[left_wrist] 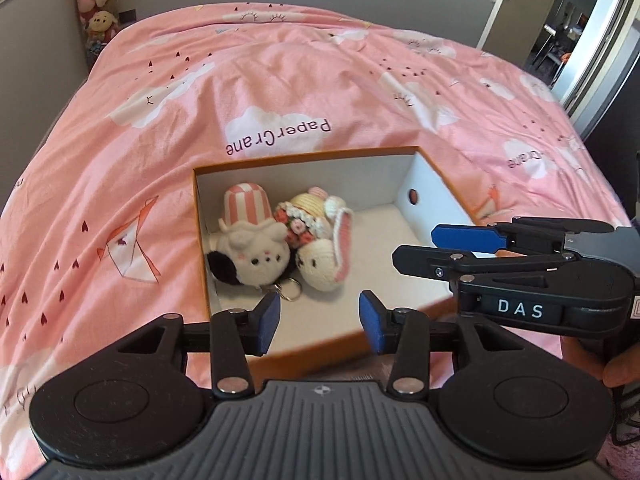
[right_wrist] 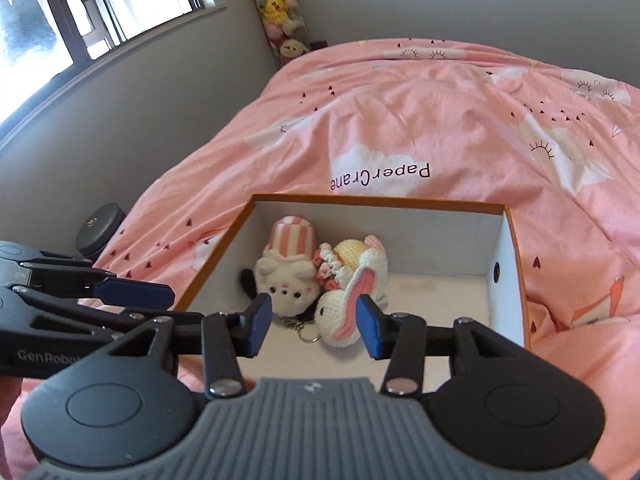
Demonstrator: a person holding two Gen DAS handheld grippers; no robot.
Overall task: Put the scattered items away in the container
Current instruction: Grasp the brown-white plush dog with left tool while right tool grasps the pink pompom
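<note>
Left wrist view: both hand-held grippers [left_wrist: 319, 322] [right_wrist: 313, 326] spread, empty, above two plush toys [left_wrist: 276, 246] in orange box [left_wrist: 304, 153].

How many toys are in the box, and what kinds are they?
Plush toy with a pink-and-white striped hat: 1
Crochet bunny with a flower band and long pink-lined ears: 1
Total in the box: 2 toys

A metal key ring lies between them; which toy it belongs to is unclear.
</note>
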